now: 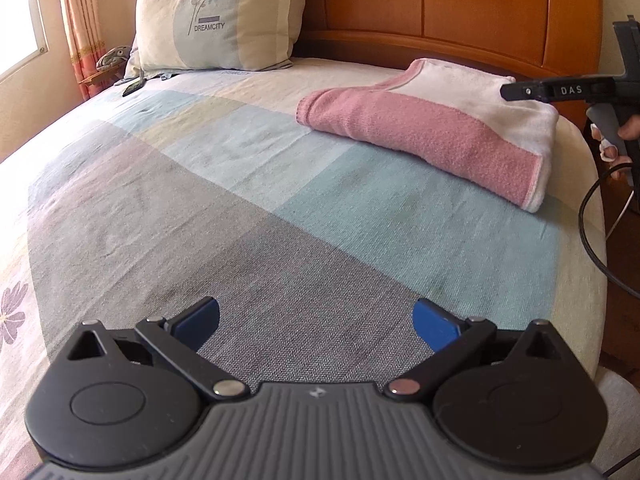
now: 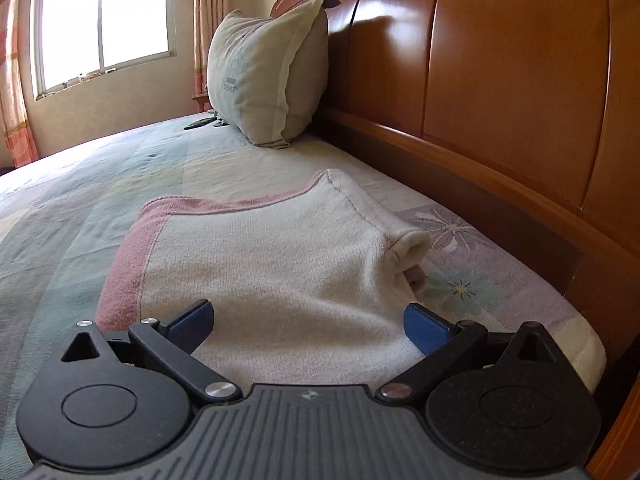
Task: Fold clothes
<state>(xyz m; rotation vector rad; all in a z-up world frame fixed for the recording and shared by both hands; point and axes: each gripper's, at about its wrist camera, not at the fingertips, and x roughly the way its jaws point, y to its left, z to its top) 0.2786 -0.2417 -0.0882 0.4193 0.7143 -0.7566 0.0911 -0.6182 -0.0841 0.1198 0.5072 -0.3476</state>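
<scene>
A pink and white towel (image 1: 432, 128) lies folded into a thick rectangle on the bed, near the wooden headboard at the right. My left gripper (image 1: 316, 324) is open over the bare bedspread, well short of the towel, with nothing between its blue pads. In the right wrist view the same towel (image 2: 272, 264) fills the middle, white face up with a pink border on its left. My right gripper (image 2: 308, 326) is open just above the towel's near edge, holding nothing. From the left wrist view the right gripper (image 1: 516, 91) reaches in from the right edge above the towel's white end.
A pillow (image 1: 218, 16) leans against the wooden headboard (image 1: 480, 0) at the far left corner of the bed. A dark remote (image 1: 134, 87) lies beside it. The patchwork bedspread (image 1: 240, 200) stretches out in front. A black cable (image 1: 592, 232) hangs past the bed's right edge. A window (image 2: 104, 24) is on the far wall.
</scene>
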